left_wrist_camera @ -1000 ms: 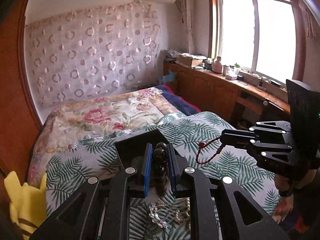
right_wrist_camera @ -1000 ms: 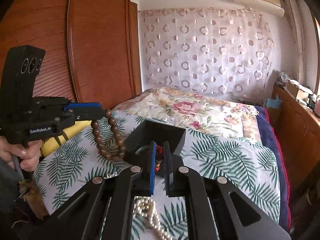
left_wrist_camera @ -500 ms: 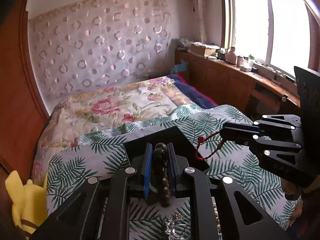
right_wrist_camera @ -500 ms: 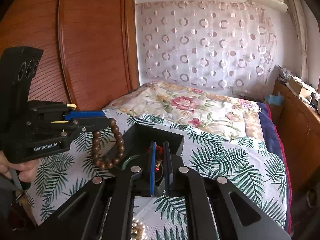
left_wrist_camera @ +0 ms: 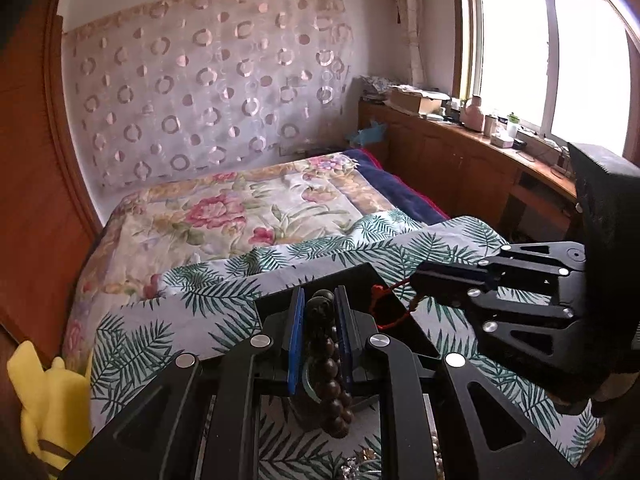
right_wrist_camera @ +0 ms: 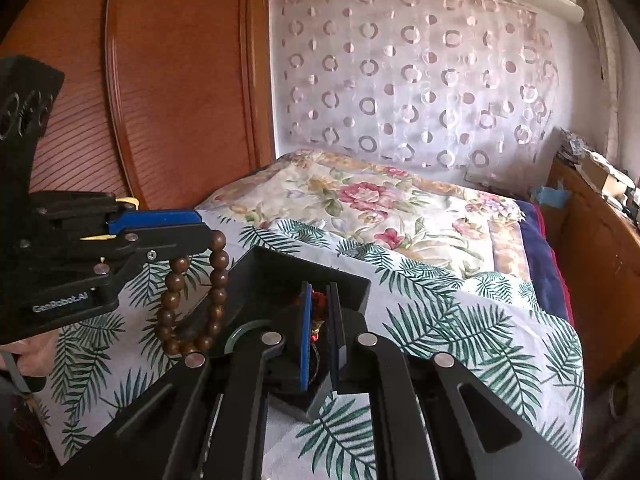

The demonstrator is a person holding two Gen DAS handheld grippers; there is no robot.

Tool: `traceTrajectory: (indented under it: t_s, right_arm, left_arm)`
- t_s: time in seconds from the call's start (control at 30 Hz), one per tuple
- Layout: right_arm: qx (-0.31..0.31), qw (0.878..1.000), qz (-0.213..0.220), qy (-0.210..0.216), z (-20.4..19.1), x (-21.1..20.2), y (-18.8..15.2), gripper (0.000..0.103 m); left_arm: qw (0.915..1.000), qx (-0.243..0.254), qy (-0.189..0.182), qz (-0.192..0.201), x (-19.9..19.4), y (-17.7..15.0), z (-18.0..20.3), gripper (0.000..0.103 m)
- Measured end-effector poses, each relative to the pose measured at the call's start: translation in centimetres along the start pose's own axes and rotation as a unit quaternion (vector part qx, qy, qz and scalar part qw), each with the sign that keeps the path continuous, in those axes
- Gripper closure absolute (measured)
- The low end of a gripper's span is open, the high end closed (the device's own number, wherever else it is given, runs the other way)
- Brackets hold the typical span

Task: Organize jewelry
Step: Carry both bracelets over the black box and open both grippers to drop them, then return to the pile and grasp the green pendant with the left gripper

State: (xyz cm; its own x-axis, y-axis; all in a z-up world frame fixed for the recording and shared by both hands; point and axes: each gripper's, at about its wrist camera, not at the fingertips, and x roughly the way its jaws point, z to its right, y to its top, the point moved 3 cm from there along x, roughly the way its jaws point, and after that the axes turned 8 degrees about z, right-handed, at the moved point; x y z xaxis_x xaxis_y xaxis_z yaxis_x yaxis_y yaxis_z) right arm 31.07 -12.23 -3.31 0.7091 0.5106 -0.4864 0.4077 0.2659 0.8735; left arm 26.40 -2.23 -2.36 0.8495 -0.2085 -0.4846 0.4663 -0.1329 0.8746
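Left wrist view showed the window (left_wrist_camera: 548, 52), the wooden counter (left_wrist_camera: 460, 152) beneath it and a yellow plush toy (left_wrist_camera: 44, 400) at the bed's left edge; the right wrist view showed instead the wooden wardrobe door (right_wrist_camera: 168, 92) and the full loop of the wooden bead bracelet (right_wrist_camera: 192, 296). Both views showed the black box (right_wrist_camera: 280, 276) resting on the palm-leaf cloth (right_wrist_camera: 460, 320) that covered the near end of the bed (left_wrist_camera: 248, 208).

The bracelet was a ring of round, dark brown, glossy beads; the red cord bracelet (left_wrist_camera: 386, 306) was a thin braided string with a knot. Left gripper (left_wrist_camera: 320, 336): jaws clenched on the bead bracelet, which hung at the box's left rim. Right gripper (right_wrist_camera: 319, 332): jaws nearly together, grasping the red cord, which dangled over the box's open interior.
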Motion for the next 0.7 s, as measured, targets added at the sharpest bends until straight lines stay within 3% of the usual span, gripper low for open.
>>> traceTrajectory:
  t_s: [0.3, 0.33, 0.4, 0.47, 0.7]
  right_arm:
    - [-0.006, 0.999, -0.032, 0.0, 0.0, 3.1, -0.6, 0.092]
    - [-0.006, 0.999, -0.032, -0.004, 0.1, 3.1, -0.5, 0.091]
    - [0.004, 1.0, -0.026, -0.002, 0.4, 2.7, -0.3, 0.069]
    - [0.007, 1.0, -0.023, 0.0, 0.7, 2.2, -0.2, 0.06]
    - [0.006, 1.0, -0.024, 0.0, 0.9, 1.2, -0.7, 0.06]
  left_arm:
    - [0.9997, -0.012, 0.004, -0.023, 1.9, -2.0, -1.2, 0.089]
    - [0.9997, -0.013, 0.003, -0.021, 1.8, -2.0, -1.3, 0.089]
    - [0.9998, -0.012, 0.002, -0.017, 1.7, -1.9, -1.4, 0.089]
    - [0.9999, -0.012, 0.001, -0.008, 1.3, -1.3, -1.3, 0.089]
    - [1.0, -0.003, 0.002, 0.005, 1.2, 0.9, -0.8, 0.089]
